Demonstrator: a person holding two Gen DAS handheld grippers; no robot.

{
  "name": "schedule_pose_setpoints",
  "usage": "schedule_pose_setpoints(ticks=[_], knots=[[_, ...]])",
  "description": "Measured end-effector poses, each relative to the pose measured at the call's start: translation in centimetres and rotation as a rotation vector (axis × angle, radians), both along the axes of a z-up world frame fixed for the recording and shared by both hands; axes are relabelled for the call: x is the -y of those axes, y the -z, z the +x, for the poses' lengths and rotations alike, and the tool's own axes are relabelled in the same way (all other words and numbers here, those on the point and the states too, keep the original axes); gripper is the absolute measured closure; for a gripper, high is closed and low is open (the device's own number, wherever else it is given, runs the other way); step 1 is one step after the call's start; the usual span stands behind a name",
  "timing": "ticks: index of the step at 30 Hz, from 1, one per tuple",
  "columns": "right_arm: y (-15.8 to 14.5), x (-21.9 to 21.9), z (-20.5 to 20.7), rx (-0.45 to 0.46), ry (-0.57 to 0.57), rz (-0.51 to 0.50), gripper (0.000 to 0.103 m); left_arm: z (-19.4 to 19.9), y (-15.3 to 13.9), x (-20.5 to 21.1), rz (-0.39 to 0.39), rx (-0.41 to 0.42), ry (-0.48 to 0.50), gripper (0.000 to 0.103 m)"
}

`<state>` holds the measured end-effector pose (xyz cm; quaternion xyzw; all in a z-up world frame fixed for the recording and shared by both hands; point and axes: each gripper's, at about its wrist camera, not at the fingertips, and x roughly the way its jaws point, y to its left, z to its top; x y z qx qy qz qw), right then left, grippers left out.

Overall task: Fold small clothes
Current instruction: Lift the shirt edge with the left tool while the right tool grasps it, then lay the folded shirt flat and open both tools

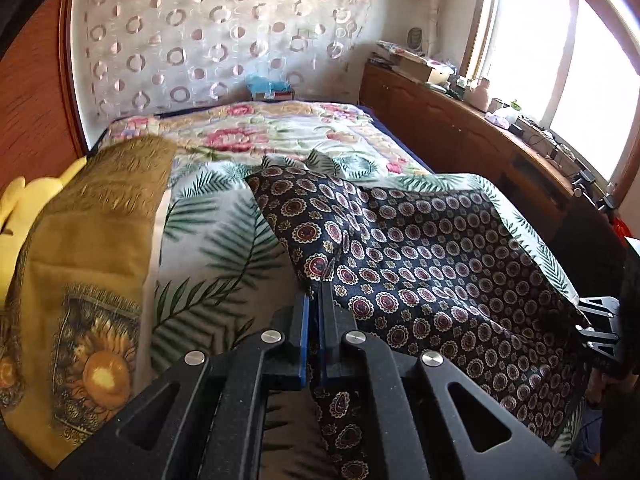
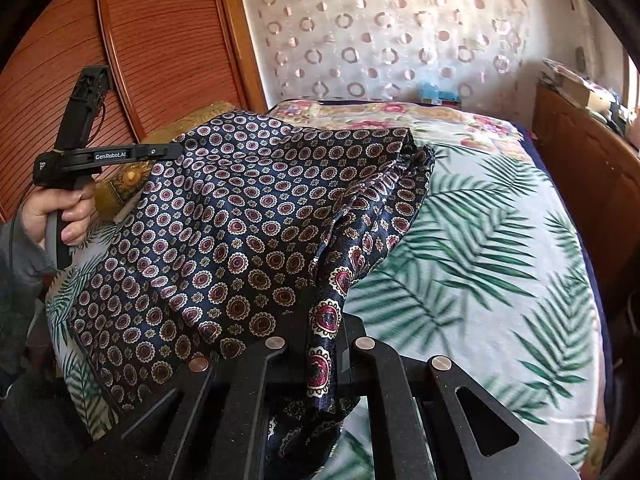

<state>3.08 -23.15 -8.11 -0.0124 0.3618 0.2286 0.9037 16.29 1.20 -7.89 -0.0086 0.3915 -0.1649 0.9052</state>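
Observation:
A dark navy satin cloth with round medallion print (image 1: 420, 248) is held above the bed between both grippers; it also shows in the right wrist view (image 2: 240, 216). My left gripper (image 1: 314, 292) is shut on its left corner, and fabric hangs down between the fingers. My right gripper (image 2: 324, 320) is shut on the opposite corner, with a strip of cloth draped over the fingers. The right gripper shows at the right edge of the left wrist view (image 1: 600, 328). The left gripper, held by a hand, shows in the right wrist view (image 2: 176, 150).
The bed has a palm-leaf sheet (image 2: 480, 240) and a floral quilt (image 1: 256, 128) at the far end. An olive sunflower cloth (image 1: 88, 240) lies at the left. A wooden cabinet (image 1: 460, 128) with clutter runs along the right under the window. A wooden wardrobe (image 2: 160, 40) stands at the left.

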Motion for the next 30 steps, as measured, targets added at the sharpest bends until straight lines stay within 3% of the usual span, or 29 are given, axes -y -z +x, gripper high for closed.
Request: schedule_pose_setpoints(ticks=[7, 10, 12, 14, 15, 16, 17, 20, 30], knots=[[1.2, 0.8, 2.6, -0.047, 0.039, -0.023, 0.096, -0.9, 1.3, 0.6, 0.052, -0.01, 0.005, 0.098], [0.9, 0.4, 2.7, -0.026, 0.048, -0.062, 0.087, -1.7, 1.1, 0.2, 0.061, 0.0, 0.01, 0.094], [0.6, -0.6, 2.3, 0.009, 0.056, -0.118, 0.082, -2.6, 0.7, -0.2, 0.063, 0.016, 0.013, 0.082], [0.3, -1.0, 1.8, 0.018, 0.054, -0.13, 0.079, -3.2, 0.3, -0.6, 0.056, 0.029, 0.017, 0.058], [0.1, -1.3, 1.1, 0.023, 0.059, -0.136, 0.072, -3.7, 0.1, -0.8, 0.052, 0.034, 0.017, 0.051], [0.1, -1.5, 0.8, 0.032, 0.065, -0.144, 0.068, -4.1, 0.1, -1.0, 0.053, 0.032, 0.01, 0.029], [-0.1, -1.5, 0.2, 0.042, 0.068, -0.148, 0.06, -4.6, 0.1, -1.2, 0.048, 0.031, -0.001, 0.015], [-0.6, -1.1, -1.0, 0.066, 0.084, -0.147, 0.046, -6.0, 0.5, -1.6, 0.028, 0.013, 0.004, 0.012], [-2.6, -2.1, -4.9, 0.128, 0.065, -0.113, 0.045, -9.9, 3.2, -1.4, 0.068, -0.064, 0.01, 0.012]])
